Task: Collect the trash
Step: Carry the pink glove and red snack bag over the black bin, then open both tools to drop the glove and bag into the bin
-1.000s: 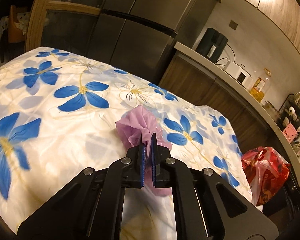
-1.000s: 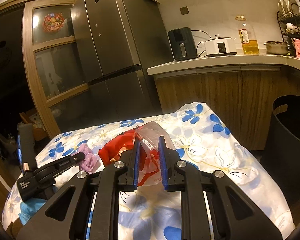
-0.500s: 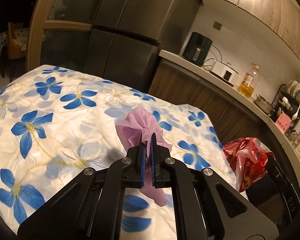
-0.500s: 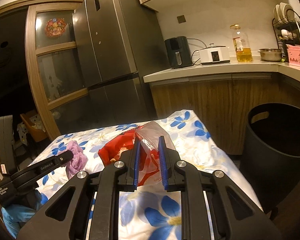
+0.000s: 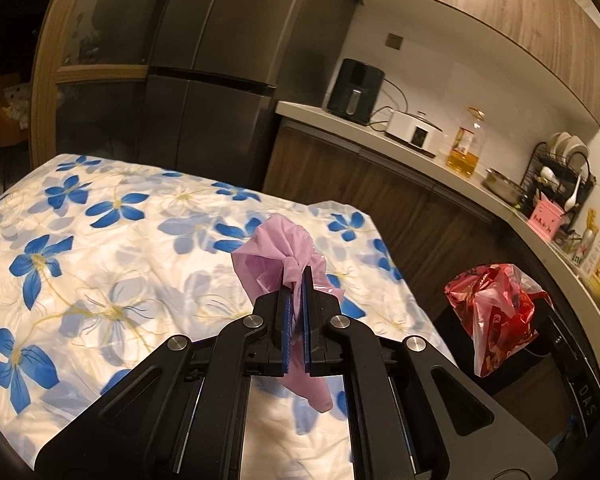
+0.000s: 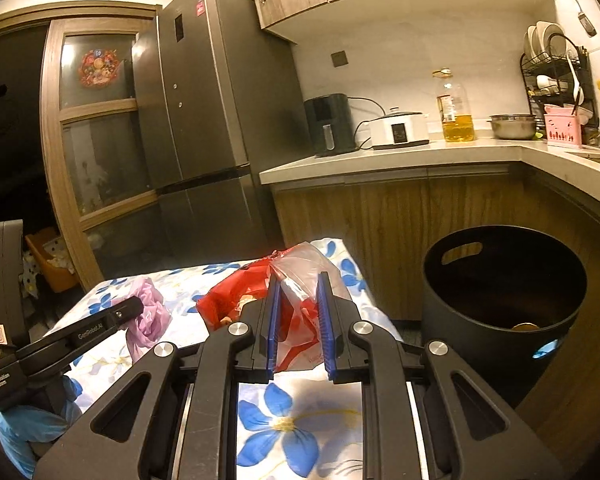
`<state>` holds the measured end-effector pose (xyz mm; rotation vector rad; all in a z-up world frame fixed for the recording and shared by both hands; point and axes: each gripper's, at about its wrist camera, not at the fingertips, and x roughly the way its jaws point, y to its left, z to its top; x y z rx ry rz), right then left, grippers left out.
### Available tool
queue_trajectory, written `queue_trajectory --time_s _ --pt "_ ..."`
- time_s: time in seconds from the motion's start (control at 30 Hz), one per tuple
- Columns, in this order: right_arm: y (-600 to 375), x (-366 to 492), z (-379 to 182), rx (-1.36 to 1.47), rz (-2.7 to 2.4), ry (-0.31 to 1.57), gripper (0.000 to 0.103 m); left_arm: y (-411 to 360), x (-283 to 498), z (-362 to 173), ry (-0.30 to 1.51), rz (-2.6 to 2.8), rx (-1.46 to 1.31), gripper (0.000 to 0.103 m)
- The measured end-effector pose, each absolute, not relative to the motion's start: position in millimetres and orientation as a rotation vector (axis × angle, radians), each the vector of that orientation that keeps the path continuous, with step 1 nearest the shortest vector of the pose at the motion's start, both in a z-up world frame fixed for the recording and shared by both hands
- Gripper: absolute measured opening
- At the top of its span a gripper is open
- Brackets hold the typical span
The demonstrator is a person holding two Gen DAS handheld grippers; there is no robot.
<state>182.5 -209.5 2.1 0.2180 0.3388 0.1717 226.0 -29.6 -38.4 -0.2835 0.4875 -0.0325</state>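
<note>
now both tongs carry trash above the flowered bench (image 5: pixel 100 264). the left tongs (image 5: pixel 295 280) are pinched tight on the pink bag (image 5: pixel 276 252). the right tongs (image 6: pixel 298 292) hold the red bag (image 6: pixel 236 300), nearly closed. the black bin (image 6: pixel 500 292) stands at the right of the frame, nearer the right hand.

The bin (image 6: pixel 504 300) stands on the floor right of the table (image 6: pixel 300 420), before the counter (image 6: pixel 380 160). On that counter, going right from the fridge (image 6: pixel 204 120), stand an air fryer (image 6: pixel 328 124), a cooker (image 6: pixel 398 128), an oil bottle (image 6: pixel 456 108), a bowl (image 6: pixel 512 126) and a dish rack (image 6: pixel 556 64). Left of the bin, two bags hang above the table: the nearer bag (image 6: pixel 296 300) in the right gripper (image 6: pixel 299 328), the farther bag (image 6: pixel 148 312) in the left gripper (image 5: pixel 295 320).
</note>
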Motion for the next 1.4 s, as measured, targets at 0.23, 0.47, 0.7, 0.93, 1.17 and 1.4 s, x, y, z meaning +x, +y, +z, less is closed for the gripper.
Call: queue_trajectory --time_s 0.23,0.47,0.7,0.93,1.17,1.4 --pt "-233 176 7 0.225 0.125 0.314 0.019 -58 228 -30 0.482 -0.071 -0.236 0.003" --pt "-270 171 15 0.235 0.041 0.275 0.019 -109 235 -20 0.465 -0.159 -0.164 0.003" --pt "-325 168 21 0.265 -0.090 0.240 0.019 -177 251 -11 0.437 -0.294 -0.103 0.003" --pt "-360 180 19 0.279 -0.182 0.242 0.019 -236 265 -4 0.410 -0.419 -0.077 0.003" --pt "-376 187 11 0.275 -0.209 0.248 0.019 -280 278 -8 0.408 -0.512 -0.047 0.003" --pt "-385 196 5 0.282 -0.197 0.254 0.020 -296 290 -18 0.429 -0.547 -0.036 0.003"
